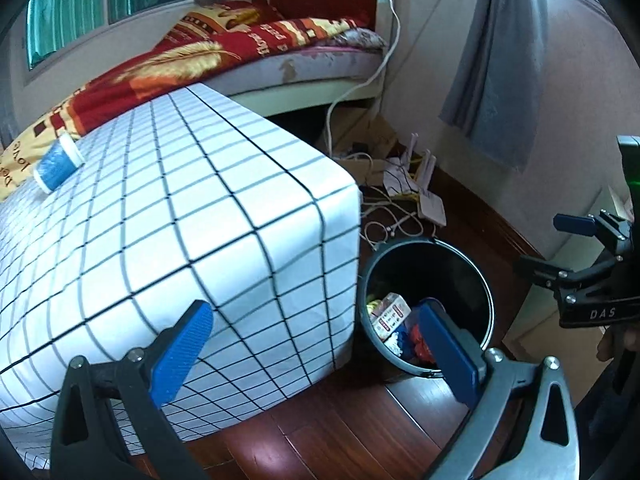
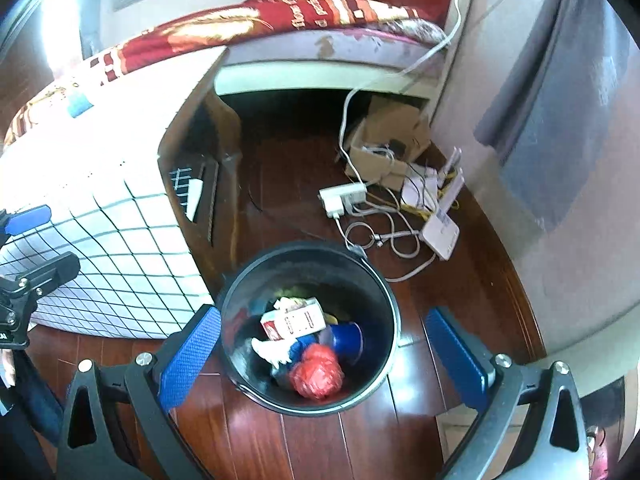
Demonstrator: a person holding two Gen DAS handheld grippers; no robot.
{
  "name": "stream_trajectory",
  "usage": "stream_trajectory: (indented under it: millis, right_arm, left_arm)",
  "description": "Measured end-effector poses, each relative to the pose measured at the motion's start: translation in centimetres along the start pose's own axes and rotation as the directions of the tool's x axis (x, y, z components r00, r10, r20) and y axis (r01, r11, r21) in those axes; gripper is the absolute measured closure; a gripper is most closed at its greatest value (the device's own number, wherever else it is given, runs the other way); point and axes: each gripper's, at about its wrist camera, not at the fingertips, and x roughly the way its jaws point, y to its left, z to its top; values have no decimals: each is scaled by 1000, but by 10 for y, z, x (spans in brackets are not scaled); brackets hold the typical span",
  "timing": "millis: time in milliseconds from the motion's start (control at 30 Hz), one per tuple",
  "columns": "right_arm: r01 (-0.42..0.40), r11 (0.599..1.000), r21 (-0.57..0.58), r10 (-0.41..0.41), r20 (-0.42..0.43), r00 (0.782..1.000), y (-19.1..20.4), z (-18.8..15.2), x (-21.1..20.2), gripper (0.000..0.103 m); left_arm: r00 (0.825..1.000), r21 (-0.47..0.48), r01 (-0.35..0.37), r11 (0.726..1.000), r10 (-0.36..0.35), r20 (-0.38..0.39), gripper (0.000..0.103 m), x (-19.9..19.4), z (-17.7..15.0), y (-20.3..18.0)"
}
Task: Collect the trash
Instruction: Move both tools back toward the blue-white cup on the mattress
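Observation:
A black trash bin (image 2: 312, 268) stands on the wood floor beside the table. It holds a red crumpled ball (image 2: 316, 372), a red-and-white carton (image 2: 294, 320), a blue cup (image 2: 346, 338) and white crumpled paper (image 2: 272, 350). My right gripper (image 2: 324, 360) hovers open right above the bin, nothing between its blue pads. My left gripper (image 1: 316, 354) is open and empty at the table's corner, left of the bin (image 1: 440, 272). A blue cup with white rims (image 1: 58, 162) lies on its side at the far left of the checked tablecloth (image 1: 180, 208).
Behind the table is a bed with a red patterned blanket (image 1: 192, 60). On the floor beyond the bin lie a power strip (image 2: 344, 198), a white router (image 2: 440, 236), tangled cables (image 2: 380, 240) and an open cardboard box (image 2: 384, 148). A grey curtain (image 1: 500, 60) hangs on the right wall.

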Motion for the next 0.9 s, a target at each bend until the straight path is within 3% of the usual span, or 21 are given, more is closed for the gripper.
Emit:
stream_trajectory:
  millis: [467, 900]
  right_arm:
    - [-30, 997, -73, 39, 117, 992, 51, 32, -27, 0]
    - [-84, 985, -149, 110, 170, 979, 110, 64, -34, 0]
  left_arm:
    - [995, -71, -64, 995, 69, 75, 0, -40, 2, 53]
    - [984, -136, -129, 982, 144, 101, 0, -64, -2, 109]
